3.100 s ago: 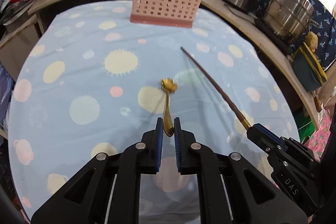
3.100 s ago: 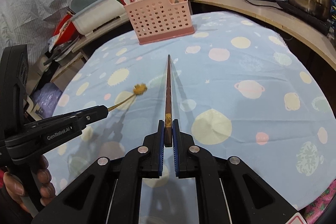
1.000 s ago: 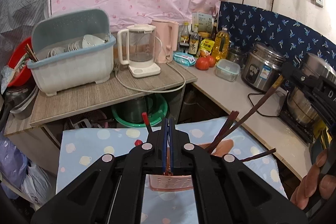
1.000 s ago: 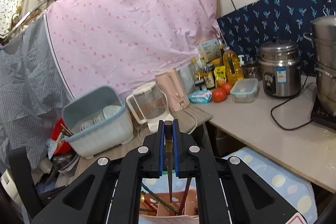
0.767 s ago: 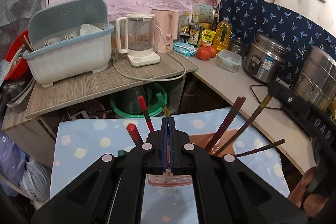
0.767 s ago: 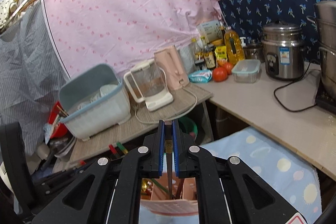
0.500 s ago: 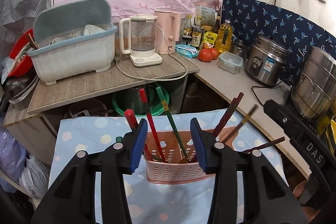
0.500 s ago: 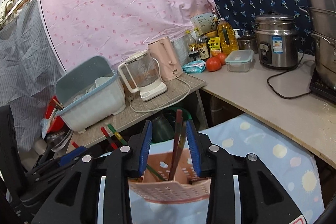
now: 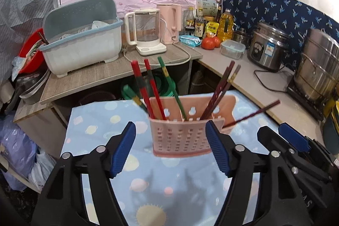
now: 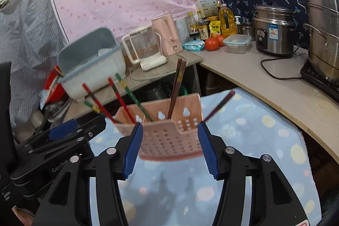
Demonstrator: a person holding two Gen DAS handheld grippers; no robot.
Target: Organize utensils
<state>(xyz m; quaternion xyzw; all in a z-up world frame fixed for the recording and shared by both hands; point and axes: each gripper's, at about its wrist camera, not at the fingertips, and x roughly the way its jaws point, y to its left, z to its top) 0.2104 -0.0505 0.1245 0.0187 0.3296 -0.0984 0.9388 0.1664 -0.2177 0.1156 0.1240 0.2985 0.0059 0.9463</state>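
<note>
A pink perforated utensil basket (image 9: 182,139) stands on the blue dotted tablecloth (image 9: 169,194); it also shows in the right wrist view (image 10: 169,141). It holds red and green chopsticks (image 9: 148,88) on its left and dark brown chopsticks (image 9: 220,90) on its right, one leaning out to the right (image 9: 254,113). My left gripper (image 9: 170,149) is open and empty, just in front of the basket. My right gripper (image 10: 169,145) is open and empty, also in front of the basket. The spoon is not visible.
Behind the table a wooden counter carries a dish rack (image 9: 82,43), a kettle (image 9: 146,31), bottles, tomatoes (image 9: 209,43), a rice cooker (image 9: 267,48) and a steel pot (image 9: 317,69). The right gripper's body (image 9: 296,151) is close at my right.
Both grippers opened: the left let go of the gold spoon and the right let go of the dark chopstick into the basket. Both now sit lower and further back from it.
</note>
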